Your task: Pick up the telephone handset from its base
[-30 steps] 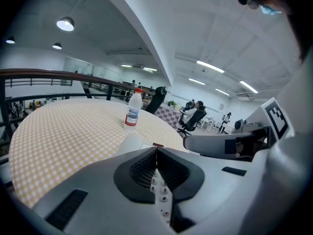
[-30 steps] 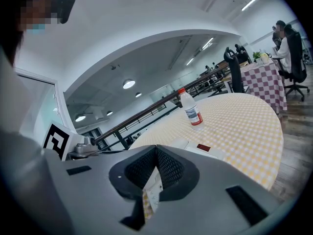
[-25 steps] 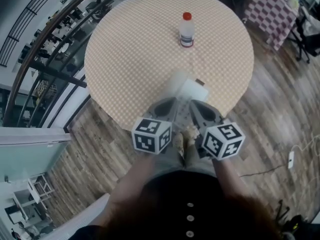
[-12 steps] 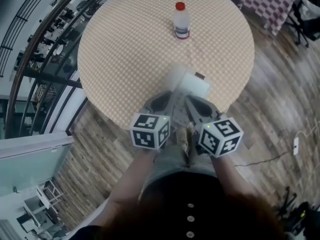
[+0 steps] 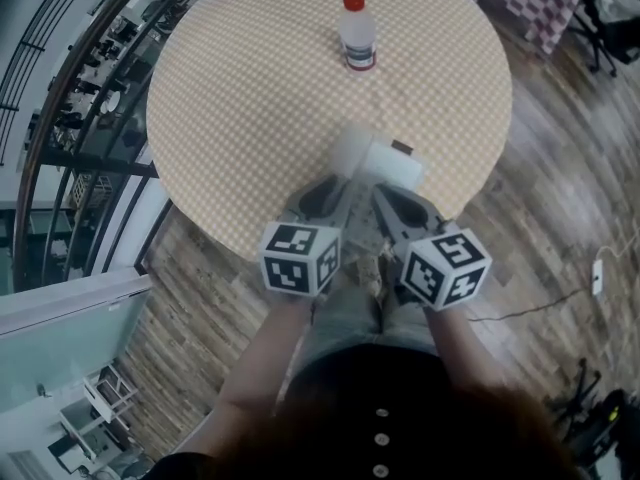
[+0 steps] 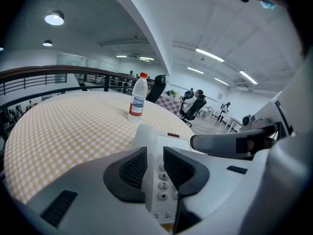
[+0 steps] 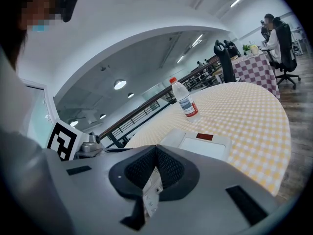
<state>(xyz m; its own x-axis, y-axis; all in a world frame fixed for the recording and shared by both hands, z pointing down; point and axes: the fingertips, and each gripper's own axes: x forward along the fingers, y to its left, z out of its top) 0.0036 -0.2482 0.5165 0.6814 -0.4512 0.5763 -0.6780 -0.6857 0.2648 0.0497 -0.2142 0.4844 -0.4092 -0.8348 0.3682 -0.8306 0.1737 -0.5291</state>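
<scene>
**Handset on its base**

The handset (image 5: 352,149) lies on its base (image 5: 395,170) at the table's (image 5: 240,108) near edge. The left gripper (image 6: 154,164) has just been opening: its jaws stand apart with nothing between them. The right gripper (image 7: 156,151) is clenched and empty.

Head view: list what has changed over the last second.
The jaws of the left gripper have just been opening, nothing gripped between them. The right gripper is shut. Both still hover at the near edge of the telephone; the handset lies on its base, and the bottle has not moved.
</scene>
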